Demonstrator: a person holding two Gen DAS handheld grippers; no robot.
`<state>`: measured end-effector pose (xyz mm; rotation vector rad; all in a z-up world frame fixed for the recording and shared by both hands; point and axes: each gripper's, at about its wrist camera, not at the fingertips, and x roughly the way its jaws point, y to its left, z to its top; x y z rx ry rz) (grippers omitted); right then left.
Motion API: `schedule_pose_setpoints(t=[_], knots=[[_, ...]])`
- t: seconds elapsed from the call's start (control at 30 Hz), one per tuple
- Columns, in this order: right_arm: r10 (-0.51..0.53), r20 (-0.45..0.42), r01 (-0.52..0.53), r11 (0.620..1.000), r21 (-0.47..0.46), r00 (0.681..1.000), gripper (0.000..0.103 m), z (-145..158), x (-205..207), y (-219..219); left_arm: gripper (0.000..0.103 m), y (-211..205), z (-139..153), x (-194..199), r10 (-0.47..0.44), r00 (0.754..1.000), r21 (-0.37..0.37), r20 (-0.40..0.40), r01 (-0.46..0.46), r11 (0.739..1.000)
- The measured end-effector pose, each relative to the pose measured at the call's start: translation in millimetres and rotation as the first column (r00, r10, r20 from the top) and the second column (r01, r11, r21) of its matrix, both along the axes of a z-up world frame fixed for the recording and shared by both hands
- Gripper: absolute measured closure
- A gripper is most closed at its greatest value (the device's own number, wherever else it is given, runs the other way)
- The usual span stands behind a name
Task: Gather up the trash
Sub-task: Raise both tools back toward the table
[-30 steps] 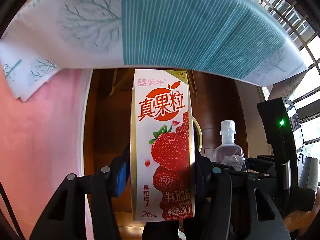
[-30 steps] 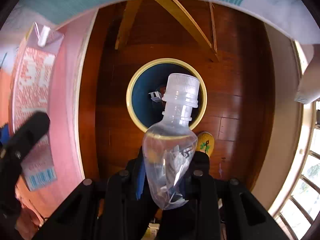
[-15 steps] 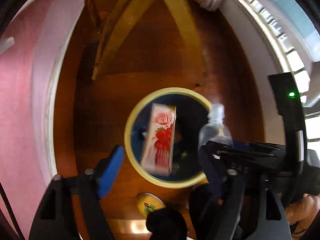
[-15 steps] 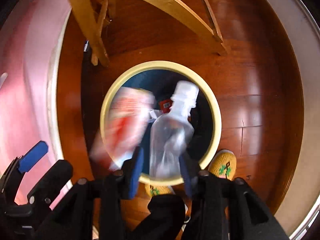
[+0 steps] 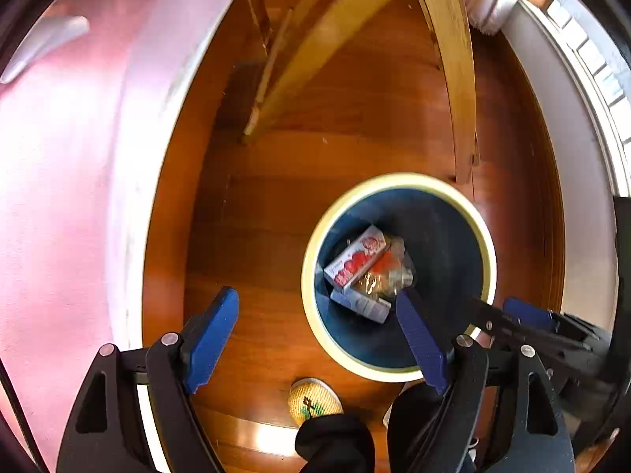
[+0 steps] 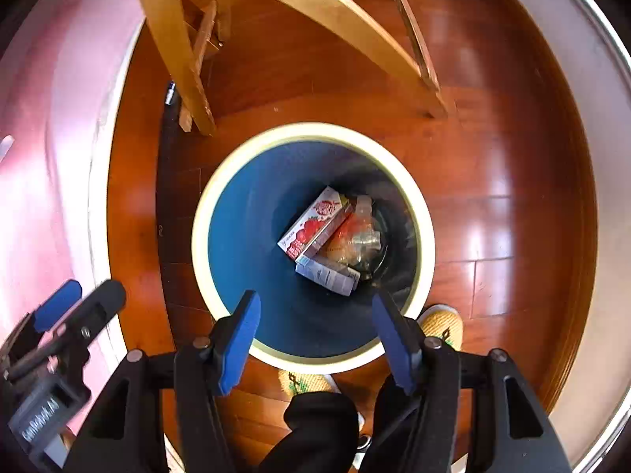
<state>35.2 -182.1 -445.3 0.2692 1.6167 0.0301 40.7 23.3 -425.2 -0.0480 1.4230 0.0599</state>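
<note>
A round bin with a cream rim [image 5: 398, 179] [image 6: 311, 128] and a blue inside stands on the wooden floor below both grippers. The strawberry milk carton [image 5: 355, 262] [image 6: 313, 226] lies at its bottom. The clear plastic bottle [image 5: 394, 268] [image 6: 359, 232] rests beside it, and a white carton [image 5: 361, 303] [image 6: 327, 274] lies under them. My left gripper [image 5: 315, 299] hangs open over the bin's left rim, holding nothing. My right gripper [image 6: 315, 299] points down over the bin's near side. Its jaws are opening with nothing between them.
Light wooden chair legs [image 5: 453, 59] [image 6: 173, 39] stand just beyond the bin. A pink surface [image 5: 59, 157] fills the left side. A person's yellow slippers [image 5: 313, 400] [image 6: 441, 325] and dark trouser leg [image 6: 315, 425] are close to the bin's near rim.
Both grippers sank towards the bin and opened. The strawberry carton left the left gripper and the bottle left the right one. Both now lie in the bin.
</note>
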Motion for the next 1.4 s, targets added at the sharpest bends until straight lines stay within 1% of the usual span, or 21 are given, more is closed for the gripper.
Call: schedule_pose_setpoints(t=[0.1, 0.2, 0.27, 0.4, 0.47, 0.67, 0.83, 0.93, 1.0, 1.1, 1.23, 1.4], knots=[[0.003, 0.034, -0.002, 1.000, -0.019, 0.999, 0.043, 16, 0, 0, 0.022, 2, 17, 1, 0.017, 0.999, 0.008, 0.030, -0.018, 1.000], [-0.005, 0.070, 0.007, 1.000, -0.023, 0.998, 0.043, 42, 0, -1, 0.022, 2, 43, 2, 0.030, 0.997, 0.014, 0.074, -0.031, 0.999], [0.006, 0.090, -0.003, 0.999, -0.036, 0.996, 0.043, 61, -1, 0, 0.022, 2, 65, 0, 0.036, 0.992, 0.019, 0.118, -0.039, 0.999], [0.032, 0.108, -0.020, 0.994, -0.108, 0.994, 0.043, 108, -5, 1, 0.022, 3, 116, -6, 0.051, 0.979, 0.007, 0.195, -0.053, 0.999], [0.035, 0.115, -0.021, 0.992, -0.121, 0.993, 0.043, 130, -6, 2, 0.022, 5, 142, -10, 0.060, 0.972, 0.004, 0.229, -0.063, 0.998], [0.042, 0.144, -0.019, 0.987, -0.162, 0.989, 0.043, 205, -7, 5, 0.022, 15, 219, -18, 0.095, 0.961, -0.034, 0.260, -0.089, 0.995], [0.088, 0.171, -0.057, 0.982, -0.181, 0.981, 0.043, 267, -9, 18, 0.022, 24, 292, -24, 0.078, 0.932, -0.010, 0.354, -0.079, 0.997], [0.112, 0.198, -0.074, 0.978, -0.194, 0.974, 0.043, 302, -8, 24, 0.022, 31, 333, -26, 0.070, 0.915, -0.014, 0.398, -0.070, 0.997], [0.128, 0.217, -0.082, 0.974, -0.210, 0.968, 0.043, 324, -9, 28, 0.022, 33, 357, -27, 0.059, 0.901, -0.018, 0.430, -0.056, 0.998], [0.146, 0.259, -0.084, 0.968, -0.236, 0.955, 0.043, 354, -7, 34, 0.022, 35, 396, -31, 0.031, 0.874, 0.002, 0.484, -0.037, 0.999], [0.139, 0.321, -0.055, 0.965, -0.257, 0.937, 0.043, 391, -6, 39, 0.022, 43, 434, -34, -0.005, 0.846, 0.053, 0.533, -0.028, 0.998], [0.105, 0.417, 0.012, 0.963, -0.268, 0.903, 0.043, 434, 2, 41, 0.022, 53, 463, -34, -0.029, 0.826, 0.063, 0.563, -0.007, 0.998]])
